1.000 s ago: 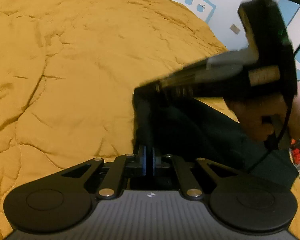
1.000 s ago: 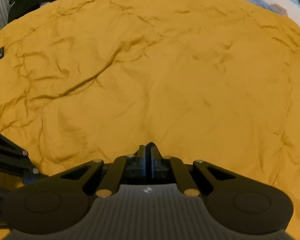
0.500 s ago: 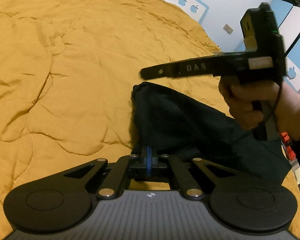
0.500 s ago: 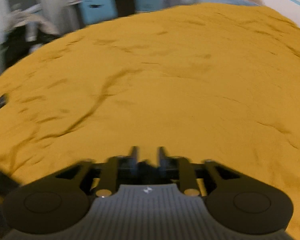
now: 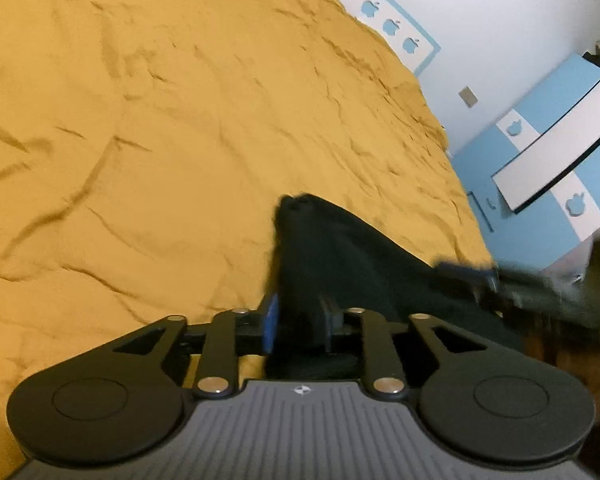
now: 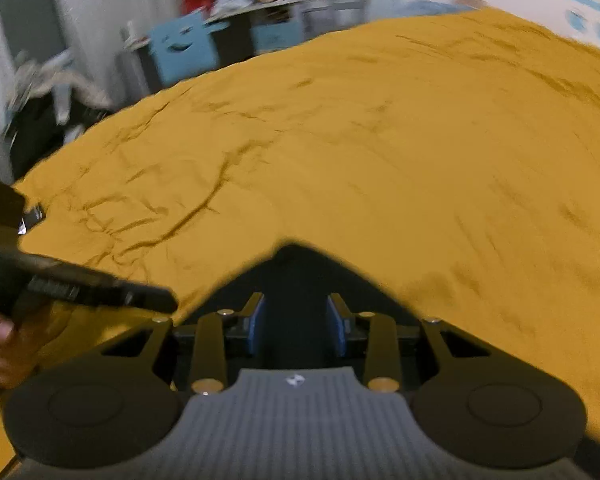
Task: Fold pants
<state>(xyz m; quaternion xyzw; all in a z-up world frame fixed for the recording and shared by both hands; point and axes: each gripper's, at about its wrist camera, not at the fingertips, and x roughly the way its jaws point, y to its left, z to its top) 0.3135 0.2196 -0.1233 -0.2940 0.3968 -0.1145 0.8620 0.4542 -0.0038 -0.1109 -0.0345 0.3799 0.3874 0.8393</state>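
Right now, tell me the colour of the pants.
Black or very dark, the pants show best in the left wrist view.

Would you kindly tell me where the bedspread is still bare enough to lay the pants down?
The yellow bedspread lies bare ahead and left of the dark pants, up to the wall-side edge. It is crowded near the front edge: the pants sit between the fingers of the open left tool and right tool.
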